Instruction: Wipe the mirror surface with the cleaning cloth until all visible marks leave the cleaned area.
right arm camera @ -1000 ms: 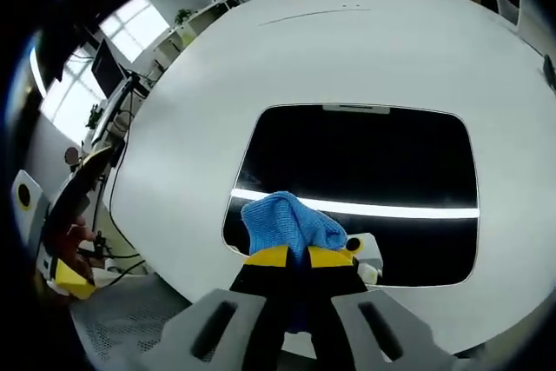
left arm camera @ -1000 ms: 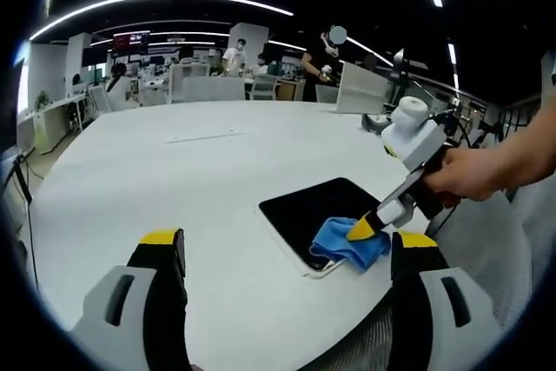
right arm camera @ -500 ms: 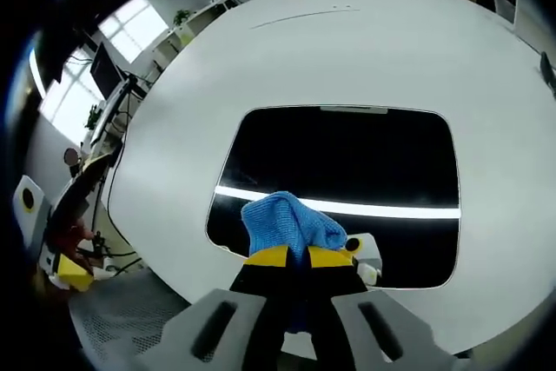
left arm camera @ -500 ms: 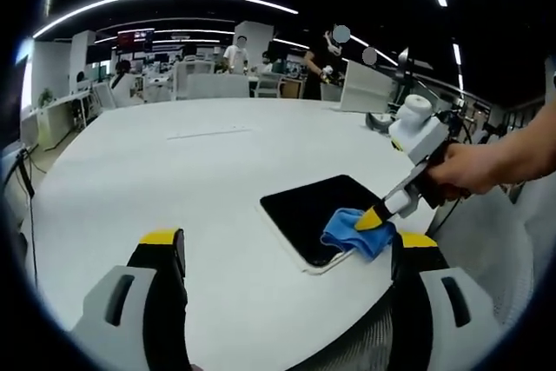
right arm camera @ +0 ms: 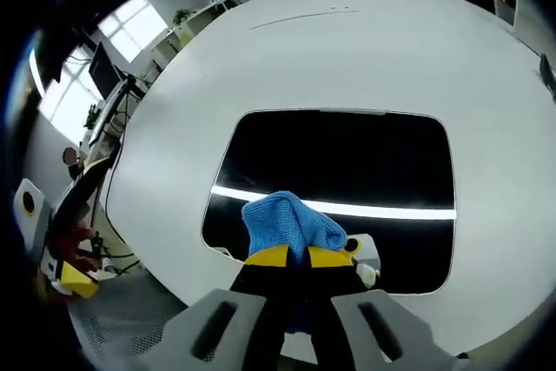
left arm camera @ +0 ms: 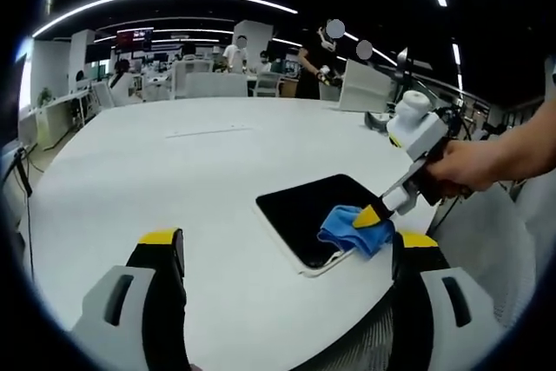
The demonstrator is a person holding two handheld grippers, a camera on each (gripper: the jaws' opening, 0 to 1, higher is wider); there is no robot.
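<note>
A large white round table (left arm camera: 174,171) is seen, with the mirror (right arm camera: 347,162) lying flat near its edge on the person's side. The mirror is a dark rounded rectangle in which a bright ceiling strip light is reflected as a band.

The wiping step is judged to be in hand. The blue cloth (right arm camera: 291,223) is pressed on the mirror's near edge, at the corner nearest the right gripper (right arm camera: 289,256). No marks can be made out on the dark glass in either view, so progress cannot be judged. The next move is judged to call for strokes carried across the far part of the mirror, with the cloth kept flat and the mirror not pushed toward the table edge.

The right gripper is closed on the cloth; its yellow tips meet over the bunched fabric, which bulges out ahead of them. In the left gripper view it is seen held in a hand (left arm camera: 465,167), tips down on the cloth.

The left gripper (left arm camera: 287,254) is held wide apart and empty, above the table edge, beside the mirror, touching nothing.
</note>
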